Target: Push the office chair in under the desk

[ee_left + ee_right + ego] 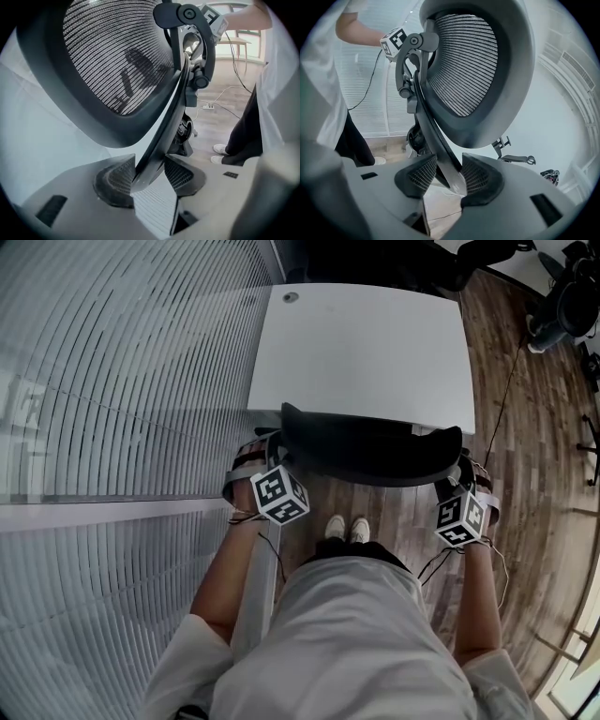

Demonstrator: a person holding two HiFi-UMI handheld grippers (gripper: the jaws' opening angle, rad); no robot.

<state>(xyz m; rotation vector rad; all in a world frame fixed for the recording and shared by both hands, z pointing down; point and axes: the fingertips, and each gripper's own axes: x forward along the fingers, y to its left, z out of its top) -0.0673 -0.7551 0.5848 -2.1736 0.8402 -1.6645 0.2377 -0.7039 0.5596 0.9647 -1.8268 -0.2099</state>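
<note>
A black mesh office chair [370,451] stands with its backrest at the near edge of the white desk [366,343]. Its seat is hidden below the backrest and the desktop. My left gripper [270,442] is at the backrest's left edge and my right gripper [461,470] at its right edge. In the left gripper view the left gripper [150,176] is shut on the dark rim of the chair backrest [117,61]. The right gripper [449,176] likewise clamps the rim of the mesh backrest [473,70] in the right gripper view.
A slatted glass wall [122,409] runs along the left, close to the desk. Wooden floor [534,437] lies to the right, with a cable and another dark chair [572,296] at the far right. My white shoes [347,529] stand just behind the chair.
</note>
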